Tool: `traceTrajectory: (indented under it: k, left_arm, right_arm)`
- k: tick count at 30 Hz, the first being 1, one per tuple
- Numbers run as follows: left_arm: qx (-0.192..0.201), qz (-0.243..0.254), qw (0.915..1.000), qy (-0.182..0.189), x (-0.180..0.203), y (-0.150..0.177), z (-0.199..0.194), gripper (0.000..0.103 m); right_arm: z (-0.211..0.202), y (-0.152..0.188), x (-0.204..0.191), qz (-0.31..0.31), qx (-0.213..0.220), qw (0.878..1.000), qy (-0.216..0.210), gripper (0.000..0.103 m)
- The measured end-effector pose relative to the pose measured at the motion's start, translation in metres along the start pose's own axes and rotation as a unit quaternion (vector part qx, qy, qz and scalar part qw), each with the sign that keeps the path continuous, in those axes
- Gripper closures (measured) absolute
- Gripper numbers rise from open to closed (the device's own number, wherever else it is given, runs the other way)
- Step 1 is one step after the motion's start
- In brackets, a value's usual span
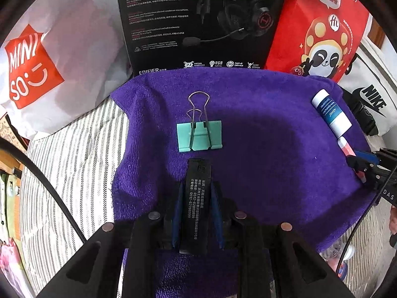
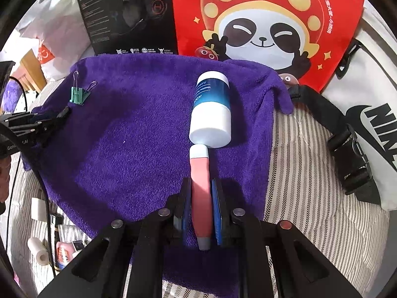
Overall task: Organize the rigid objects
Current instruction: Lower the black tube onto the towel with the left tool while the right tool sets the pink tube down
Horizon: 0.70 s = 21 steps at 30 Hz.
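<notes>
A purple towel (image 1: 260,149) lies on the striped bed. My left gripper (image 1: 197,186) is shut on a flat black stick with white print (image 1: 197,198), just short of a green binder clip (image 1: 199,135) on the towel. My right gripper (image 2: 202,188) is shut on a pink tube with a pale cap (image 2: 200,186), its cap end touching a white and blue bottle (image 2: 211,110) that lies on the towel. The bottle (image 1: 331,111) and the right gripper (image 1: 367,166) also show at the right of the left wrist view. The clip (image 2: 79,94) and the left gripper (image 2: 62,114) show at the left of the right wrist view.
A black headset box (image 1: 198,19), a red panda bag (image 1: 317,24) and a white Miniso bag (image 1: 37,67) stand behind the towel. A white Nike bag with a black strap (image 2: 352,134) lies at the right. Small items (image 2: 49,243) lie at the bed's left edge.
</notes>
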<state>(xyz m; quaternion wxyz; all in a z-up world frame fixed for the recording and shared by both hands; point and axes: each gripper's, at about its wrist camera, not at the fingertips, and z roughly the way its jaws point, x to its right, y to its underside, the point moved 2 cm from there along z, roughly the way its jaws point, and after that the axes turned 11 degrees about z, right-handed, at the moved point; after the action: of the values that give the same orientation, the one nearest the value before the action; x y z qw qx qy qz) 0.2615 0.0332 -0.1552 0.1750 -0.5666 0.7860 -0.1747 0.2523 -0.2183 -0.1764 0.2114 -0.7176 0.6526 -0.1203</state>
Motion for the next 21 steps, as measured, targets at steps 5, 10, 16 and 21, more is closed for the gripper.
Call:
traceTrajectory:
  k: [5, 10, 16, 21]
  left_arm:
    - [-0.002, -0.013, 0.9997, 0.019, -0.001, 0.005, -0.003, 0.068]
    - [-0.009, -0.013, 0.9997, 0.018, 0.003, 0.010, -0.008, 0.066]
    - [0.022, -0.021, 0.9990, 0.031, 0.010, 0.025, -0.047, 0.066]
    - [0.038, -0.018, 0.9978, 0.051, 0.031, 0.045, -0.078, 0.061]
  right_arm:
    - [-0.004, 0.005, 0.001, -0.001, 0.001, 1.000, -0.015, 0.079]
    - [-0.015, 0.010, 0.004, 0.010, 0.003, 1.000, -0.023, 0.068]
    - [-0.044, 0.024, 0.009, 0.028, 0.016, 0.999, -0.019, 0.062]
    - [-0.073, 0.043, 0.016, 0.054, 0.032, 0.998, -0.020, 0.061]
